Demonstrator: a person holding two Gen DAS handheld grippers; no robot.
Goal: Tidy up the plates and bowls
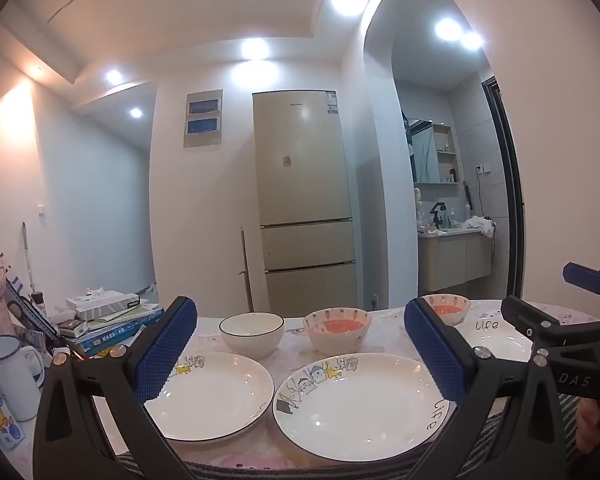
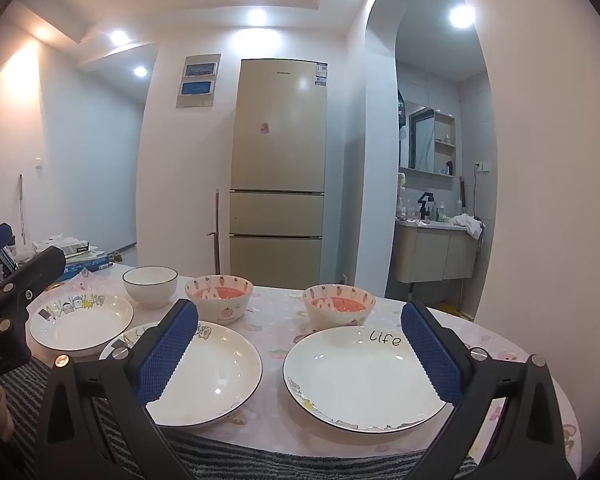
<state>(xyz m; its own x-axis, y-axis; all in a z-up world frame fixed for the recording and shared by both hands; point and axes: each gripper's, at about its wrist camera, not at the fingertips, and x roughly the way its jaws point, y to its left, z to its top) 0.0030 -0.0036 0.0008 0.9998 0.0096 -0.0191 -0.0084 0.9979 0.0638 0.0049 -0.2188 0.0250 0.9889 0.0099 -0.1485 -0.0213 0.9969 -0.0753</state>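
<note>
Three plates are lying along the near edge of the table [image 2: 284,312], the left plate [image 2: 82,322] and middle plate [image 2: 216,376] nearly touching, while a strip of bare cloth is showing between the middle plate and the right plate [image 2: 360,376]. Behind them the white bowl [image 2: 150,286] and two strawberry bowls [image 2: 219,298] [image 2: 339,306] are closing off the back row, with open cloth between the two strawberry bowls. A stack of books [image 1: 112,320] and a mug [image 1: 14,376] are crowding the table's left end.
</note>
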